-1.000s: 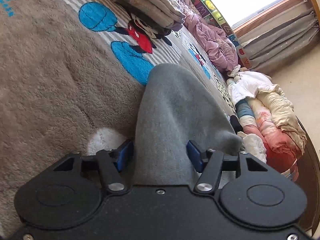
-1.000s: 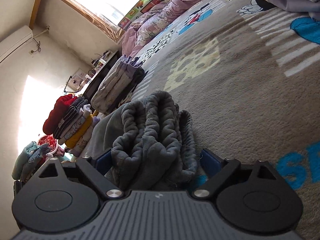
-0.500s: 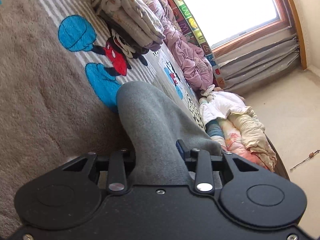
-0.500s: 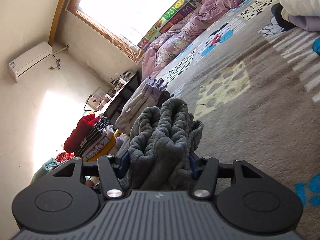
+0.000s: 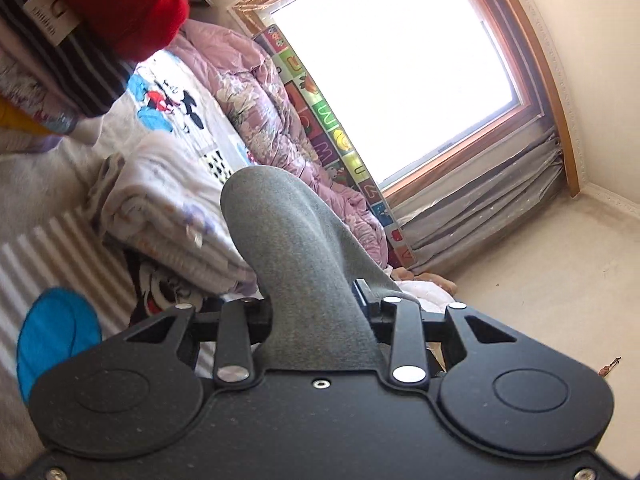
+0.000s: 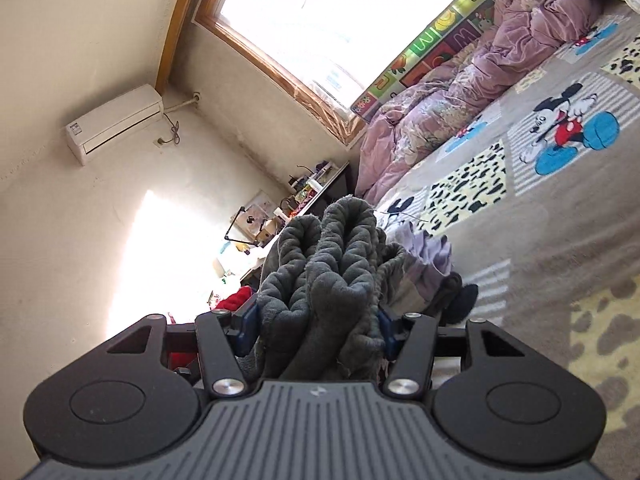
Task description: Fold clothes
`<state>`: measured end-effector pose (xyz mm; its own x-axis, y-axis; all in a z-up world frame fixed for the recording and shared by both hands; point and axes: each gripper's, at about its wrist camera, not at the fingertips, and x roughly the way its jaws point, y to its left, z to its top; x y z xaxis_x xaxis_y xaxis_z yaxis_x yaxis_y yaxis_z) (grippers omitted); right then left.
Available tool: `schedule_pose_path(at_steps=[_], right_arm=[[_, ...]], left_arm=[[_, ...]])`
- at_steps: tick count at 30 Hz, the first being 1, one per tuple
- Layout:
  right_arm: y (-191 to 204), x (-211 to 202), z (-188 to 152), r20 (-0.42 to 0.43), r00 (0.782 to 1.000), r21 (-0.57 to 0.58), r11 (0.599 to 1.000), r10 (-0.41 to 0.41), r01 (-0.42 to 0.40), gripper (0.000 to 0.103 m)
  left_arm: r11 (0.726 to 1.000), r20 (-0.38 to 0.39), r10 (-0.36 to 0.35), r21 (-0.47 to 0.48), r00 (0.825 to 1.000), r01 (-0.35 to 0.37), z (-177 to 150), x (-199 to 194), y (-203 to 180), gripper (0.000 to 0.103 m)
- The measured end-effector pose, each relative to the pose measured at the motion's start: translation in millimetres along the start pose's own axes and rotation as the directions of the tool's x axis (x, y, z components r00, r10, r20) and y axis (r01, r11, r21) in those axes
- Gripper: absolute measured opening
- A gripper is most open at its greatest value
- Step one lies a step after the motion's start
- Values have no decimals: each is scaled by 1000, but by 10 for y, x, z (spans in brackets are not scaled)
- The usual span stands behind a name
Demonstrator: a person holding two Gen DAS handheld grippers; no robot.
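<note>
My left gripper [image 5: 316, 312] is shut on a smooth fold of the grey garment [image 5: 296, 248], which sticks up between the jaws, lifted off the blanket. My right gripper [image 6: 316, 324] is shut on a bunched, ribbed part of the same grey garment [image 6: 332, 264], also raised. Both fingertips are hidden by cloth. The Mickey Mouse blanket [image 6: 560, 208] on the bed lies below and beyond.
A folded pale stack [image 5: 168, 208] lies on the blanket ahead of the left gripper. A stack with a red item [image 5: 120, 0] is at upper left. A purple quilt [image 6: 480, 92] runs along the window. A lilac garment [image 6: 432, 256] lies behind the right gripper.
Both grippers closed on the grey garment, then lifted and tilted upward with it; the views now show the window and walls instead of mostly blanket.
</note>
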<state>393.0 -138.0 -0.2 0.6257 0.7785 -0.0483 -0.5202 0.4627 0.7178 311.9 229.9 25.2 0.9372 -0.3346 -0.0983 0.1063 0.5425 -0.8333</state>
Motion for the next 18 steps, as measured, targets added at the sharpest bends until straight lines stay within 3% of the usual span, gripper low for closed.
schedule_pose_path(at_steps=[4, 9, 11, 12, 13, 14, 15, 16, 18], right_arm=[[55, 469, 290, 48, 998, -68, 997, 51, -48, 56], [-69, 1073, 587, 85, 990, -90, 990, 112, -105, 56], [-231, 1360, 662, 75, 992, -46, 994, 102, -99, 56], [-356, 1518, 647, 55, 996, -7, 998, 64, -64, 57], [-485, 1676, 626, 33, 999, 32, 999, 24, -25, 60], [-700, 1917, 513, -25, 995, 95, 991, -94, 96, 67], [-908, 2141, 383, -120, 972, 145, 965, -203, 219, 67], [-1074, 2343, 222, -213, 931, 150, 932, -295, 329, 67], [-1129, 2411, 64, -162, 946, 118, 947, -280, 300, 71]], left_arm=[[996, 63, -57, 75, 996, 52, 404, 224, -46, 32], [993, 133, -90, 86, 987, 79, 724, 555, 160, 32], [994, 151, -9, 110, 988, -8, 705, 743, 298, 32], [988, 149, 74, 120, 986, -93, 671, 866, 365, 39], [967, 104, 221, 110, 970, -232, 621, 1052, 509, 43], [920, 46, 376, 103, 926, -379, 569, 1253, 674, 50], [850, -13, 520, 105, 854, -516, 516, 1454, 839, 50], [836, -9, 541, 119, 841, -536, 501, 1476, 856, 50], [842, 33, 519, 151, 854, -518, 492, 1422, 812, 54]])
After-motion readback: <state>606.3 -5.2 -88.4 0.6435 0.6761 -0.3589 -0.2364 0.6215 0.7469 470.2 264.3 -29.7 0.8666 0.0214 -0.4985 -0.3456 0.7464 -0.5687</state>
